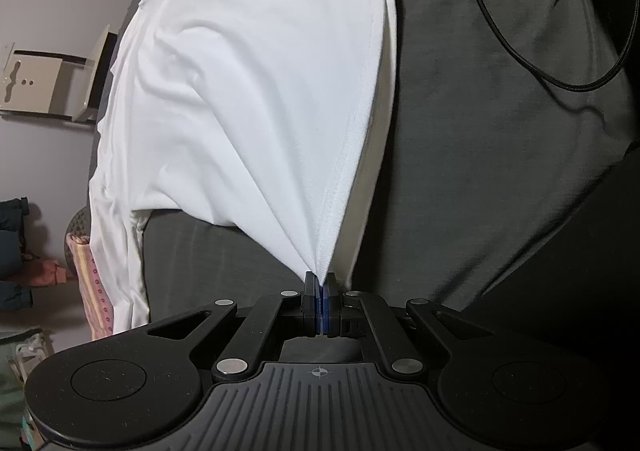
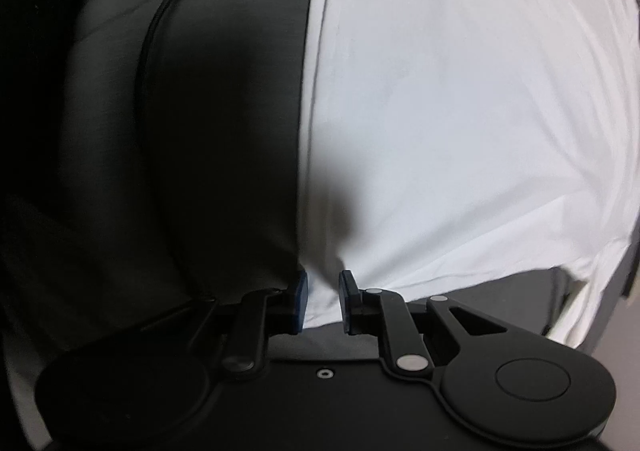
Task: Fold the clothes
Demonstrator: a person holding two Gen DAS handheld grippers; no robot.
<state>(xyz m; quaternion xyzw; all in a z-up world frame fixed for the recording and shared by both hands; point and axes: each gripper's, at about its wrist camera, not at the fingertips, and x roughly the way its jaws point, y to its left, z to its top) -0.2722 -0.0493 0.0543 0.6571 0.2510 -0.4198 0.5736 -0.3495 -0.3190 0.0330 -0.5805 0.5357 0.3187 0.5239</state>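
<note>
white shirt (image 1: 248, 91) corner pinched tight in left claw (image 1: 321, 293); right claw (image 2: 323, 301) parted, fabric between its pads.

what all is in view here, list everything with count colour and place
white garment: one, white, spread over the dark cover, one corner lifted
dark cover: one, dark grey, under the garment
cable: one, black, looping on the cover beside the garment
wall box: one, cream, on the wall at far left in the left wrist view
patterned cloth: one, pink and yellow, hanging beside the cover's edge
left gripper: one, black with blue pads, jaws shut on the garment's corner
right gripper: one, black with blue pads, jaws open around the garment's hem
</note>
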